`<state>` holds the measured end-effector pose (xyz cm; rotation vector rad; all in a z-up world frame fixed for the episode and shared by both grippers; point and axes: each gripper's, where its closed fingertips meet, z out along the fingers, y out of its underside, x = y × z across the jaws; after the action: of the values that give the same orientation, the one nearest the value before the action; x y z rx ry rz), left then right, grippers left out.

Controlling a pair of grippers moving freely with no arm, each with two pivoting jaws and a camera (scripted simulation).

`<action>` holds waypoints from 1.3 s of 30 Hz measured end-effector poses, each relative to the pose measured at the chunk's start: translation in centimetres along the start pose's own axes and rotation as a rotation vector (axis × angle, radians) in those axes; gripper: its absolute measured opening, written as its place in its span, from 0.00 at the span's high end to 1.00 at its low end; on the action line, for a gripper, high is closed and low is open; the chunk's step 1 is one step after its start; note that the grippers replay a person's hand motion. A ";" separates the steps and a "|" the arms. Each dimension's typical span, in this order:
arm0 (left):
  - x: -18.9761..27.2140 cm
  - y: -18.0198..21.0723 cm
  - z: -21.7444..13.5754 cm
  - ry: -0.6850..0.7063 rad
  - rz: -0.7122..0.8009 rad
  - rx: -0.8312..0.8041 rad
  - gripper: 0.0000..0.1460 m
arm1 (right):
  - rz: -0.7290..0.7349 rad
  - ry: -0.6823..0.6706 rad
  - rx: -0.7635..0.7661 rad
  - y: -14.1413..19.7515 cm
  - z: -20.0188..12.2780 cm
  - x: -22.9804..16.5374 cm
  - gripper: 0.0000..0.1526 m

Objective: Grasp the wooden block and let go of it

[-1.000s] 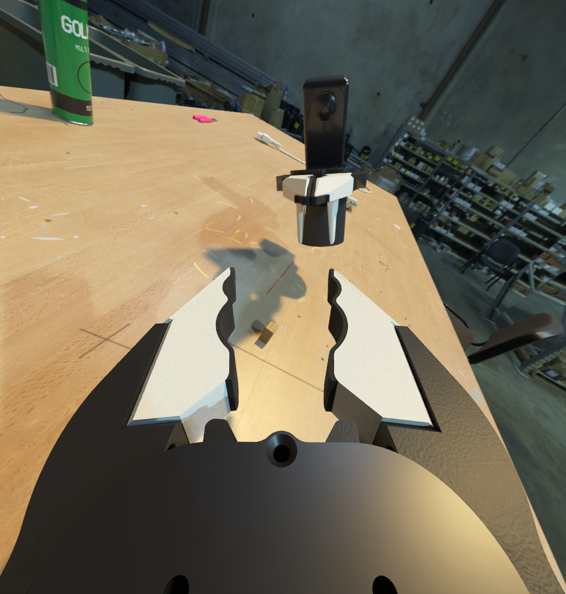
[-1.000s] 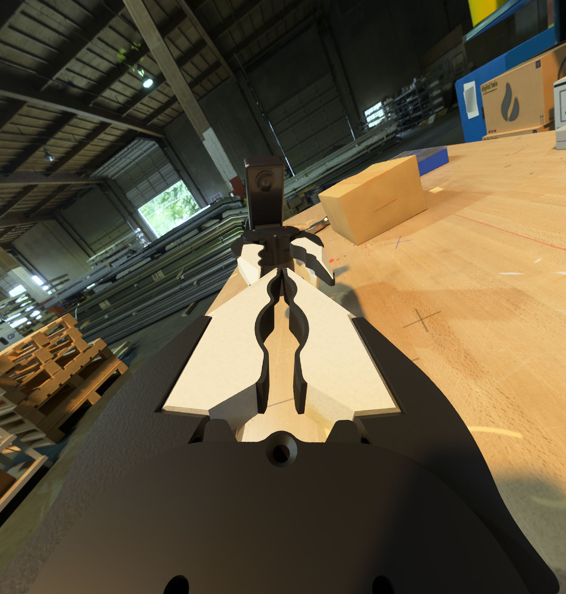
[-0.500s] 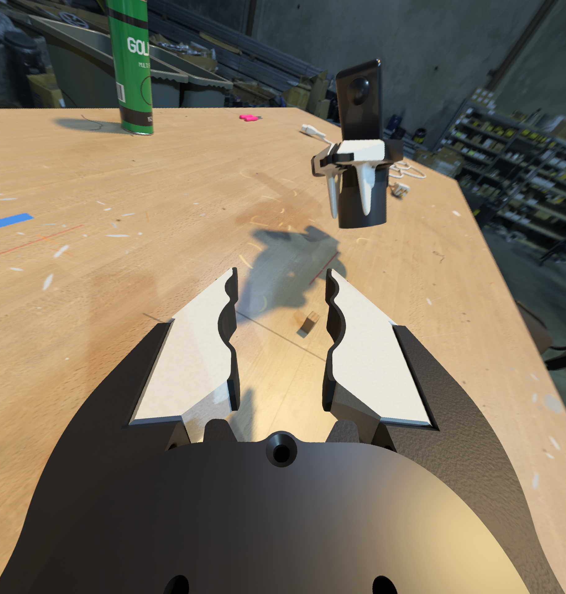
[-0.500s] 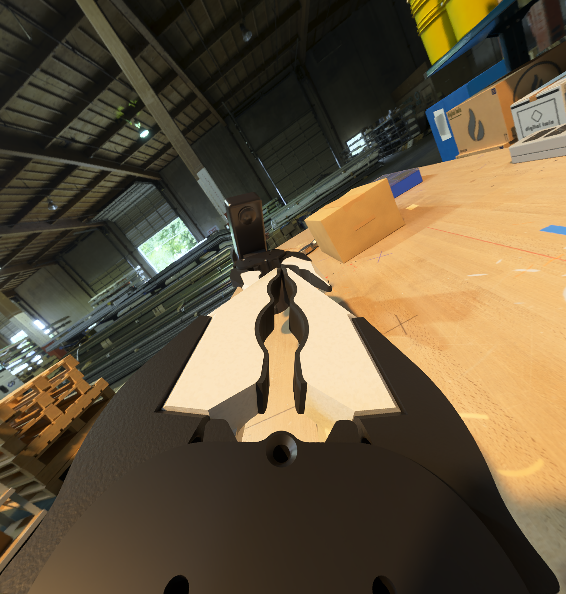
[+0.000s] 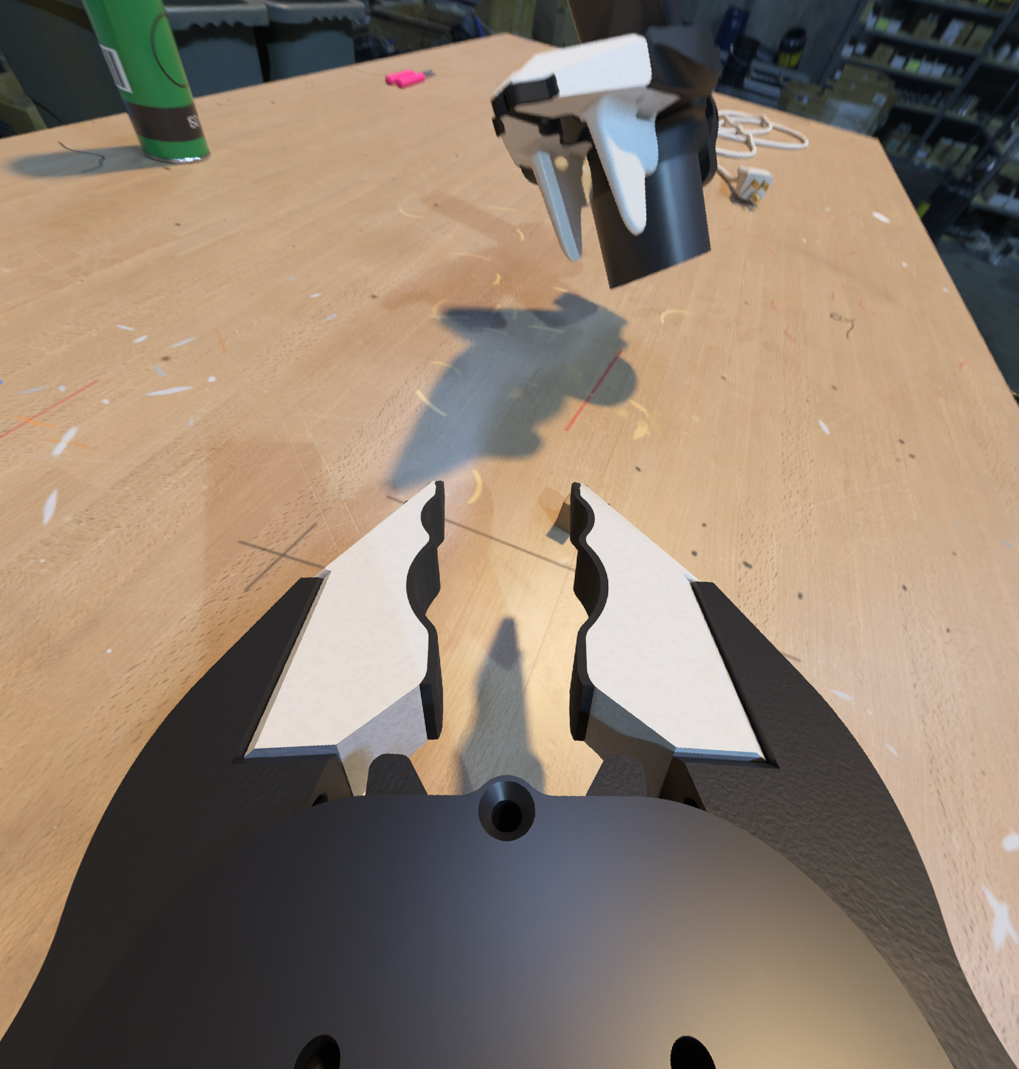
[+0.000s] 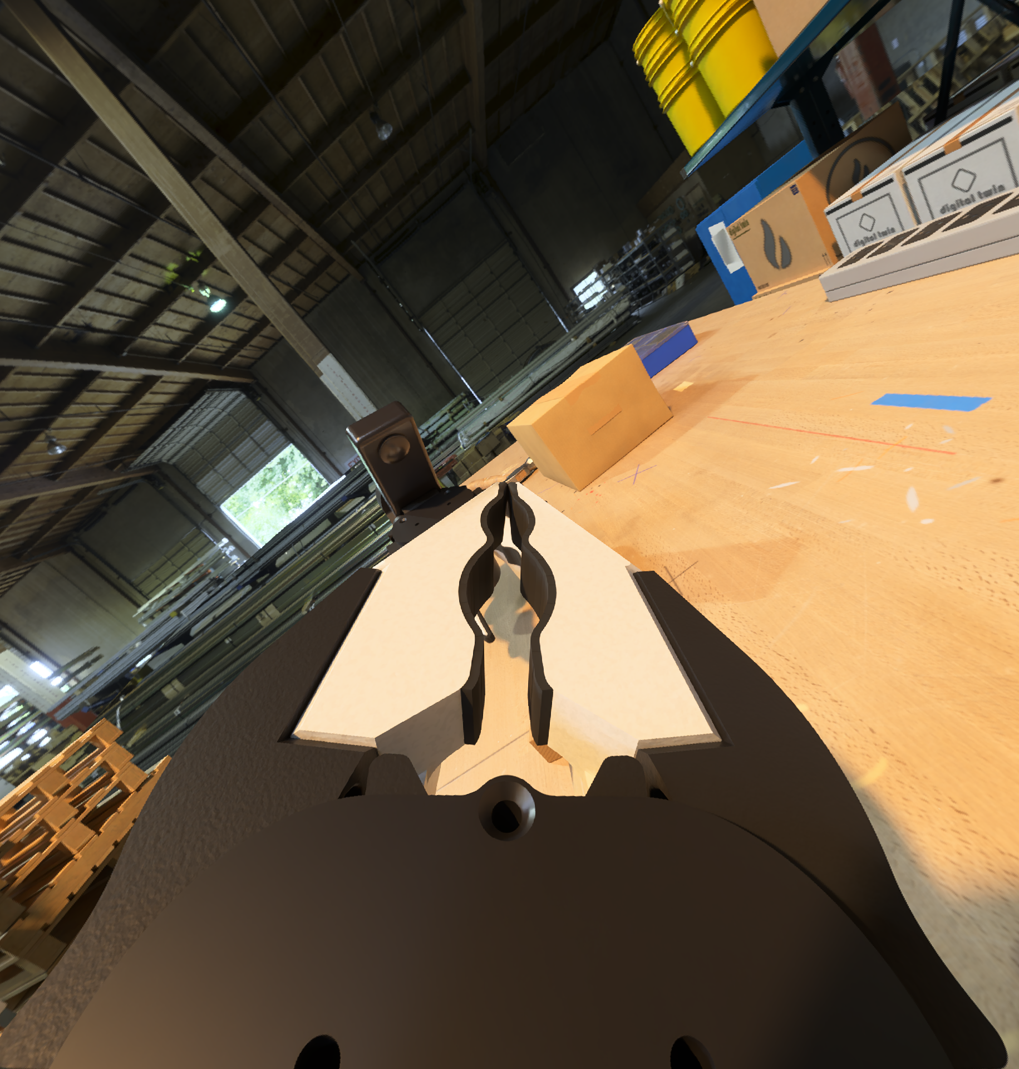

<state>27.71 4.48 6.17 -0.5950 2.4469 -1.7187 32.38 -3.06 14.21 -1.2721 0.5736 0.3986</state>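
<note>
The wooden block (image 5: 555, 509) is a small tan cube on the wooden table (image 5: 264, 260). It lies just beyond my left gripper's right fingertip, which hides part of it. My left gripper (image 5: 506, 491) is open and empty, low over the table, with the block off its centre line to the right. My right gripper (image 5: 599, 231) hangs above the table farther on, tilted, holding nothing. In the right wrist view my right gripper (image 6: 507, 490) is shut and empty. A bit of the block (image 6: 547, 752) shows below its finger bases.
A green can (image 5: 148, 87) stands far left, with a pink item (image 5: 406, 77) behind. A white cable with a plug (image 5: 750, 150) lies near the table's right edge. A cardboard box (image 6: 593, 416), a blue slab (image 6: 666, 347) and a grey tray (image 6: 929, 254) lie beyond.
My left gripper has moved forward and lower, so the block went from between its fingers to beside the right fingertip. Its jaws have narrowed slightly. The right gripper has tilted and now looms closer.
</note>
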 end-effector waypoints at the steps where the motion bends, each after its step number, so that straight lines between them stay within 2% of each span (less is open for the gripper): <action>1: 0.1 0.2 0.1 0.005 0.010 -0.015 0.72 | 0.002 0.006 0.003 -0.1 -0.1 0.1 1.00; 9: 0.3 2.4 -0.4 0.043 0.160 -0.172 0.76 | 0.015 0.064 0.052 -1.0 -0.6 0.8 1.00; 12: 1.4 3.5 -0.9 0.137 0.252 -0.240 0.79 | 0.021 0.089 0.070 -1.2 -0.9 1.1 1.00; 15: 2.6 3.8 -1.0 0.229 0.281 -0.266 0.80 | 0.036 0.096 0.074 -1.0 -1.2 1.3 1.00; 18: 2.9 3.4 0.5 0.237 0.334 -0.274 0.79 | 0.044 0.100 0.076 -0.9 -1.4 1.4 1.00; 22: 3.0 3.6 3.3 0.293 0.388 -0.384 0.79 | 0.047 0.100 0.082 -1.1 -1.5 1.4 1.00; 30: 2.7 3.9 5.6 0.403 0.472 -0.578 0.86 | 0.045 0.118 0.106 -1.3 -2.6 1.4 1.00; 34: 3.1 4.1 5.3 0.371 0.456 -0.603 0.92 | 0.047 0.126 0.104 -1.1 -2.9 1.3 1.00; 39: 3.9 4.8 4.0 0.183 0.375 -0.588 0.94 | 0.051 0.150 0.062 -0.1 -2.5 1.2 1.00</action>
<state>24.05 0.85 0.91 0.0055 2.9556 -0.9477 32.95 -5.59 13.12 -1.2365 0.7409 0.3267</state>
